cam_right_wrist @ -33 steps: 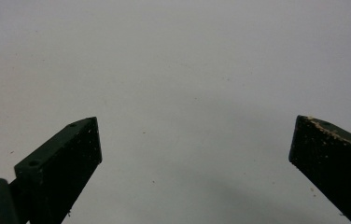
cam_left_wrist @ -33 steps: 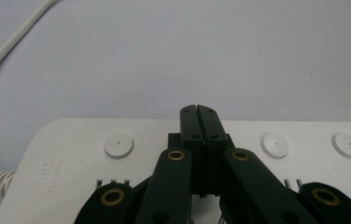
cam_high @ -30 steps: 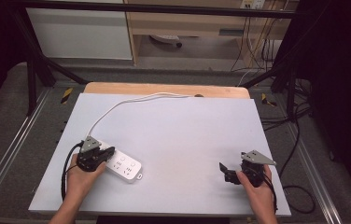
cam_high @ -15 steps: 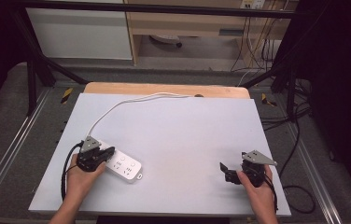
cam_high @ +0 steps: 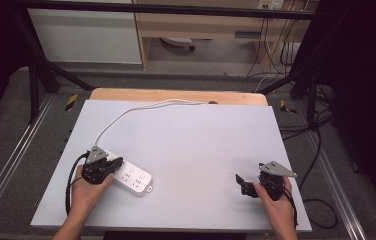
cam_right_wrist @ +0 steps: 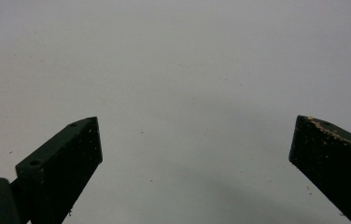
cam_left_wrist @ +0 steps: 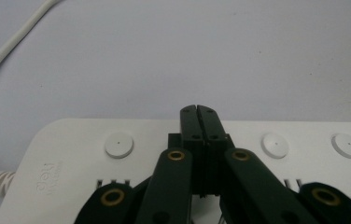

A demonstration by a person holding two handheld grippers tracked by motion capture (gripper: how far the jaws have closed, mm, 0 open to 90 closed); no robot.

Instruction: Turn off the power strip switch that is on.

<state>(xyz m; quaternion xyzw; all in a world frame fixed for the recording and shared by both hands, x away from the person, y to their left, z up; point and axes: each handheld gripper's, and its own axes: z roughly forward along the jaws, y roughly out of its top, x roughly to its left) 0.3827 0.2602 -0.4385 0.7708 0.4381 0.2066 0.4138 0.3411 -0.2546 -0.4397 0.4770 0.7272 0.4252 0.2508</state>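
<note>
1. My two hands come in at the near edge of the bench (cam_high: 201,150): the left hand (cam_high: 83,187) at the left, the right hand (cam_high: 276,202) at the right, well apart from each other.
2. My right tongs (cam_high: 240,182) sit low near the bench's right front corner, pointing left, with a grey three-cornered plate (cam_high: 276,169) on top. In the right gripper view the right tongs (cam_right_wrist: 194,149) stand wide apart, with bare pale bench between the two jaws and nothing held; the jaw on the right carries pale crumbs or dust along its top edge.
3. My left tongs (cam_high: 118,161) are over the left end of the white power strip (cam_high: 133,177), which lies flat on the bench near its left front part, angled so that its free end points toward the near right.
4. In the left gripper view the left tongs (cam_left_wrist: 197,112) are pressed together, with no gap showing between the jaws, and their tips sit above the power strip (cam_left_wrist: 71,154) at its far edge. I cannot tell whether they touch it. Round white buttons (cam_left_wrist: 119,144) and socket slots show on either side of the jaws.
5. A white cord (cam_high: 126,114) leaves the strip's left end, beside my left hand, and curves away across the bench toward the far edge.
6. At the far edge a strip of bare wood (cam_high: 176,95) shows beyond the pale bench top.
7. Beyond the bench stand wooden shelving (cam_high: 201,25), a white panel (cam_high: 83,35) and dark cables (cam_high: 276,55) on the floor.
</note>
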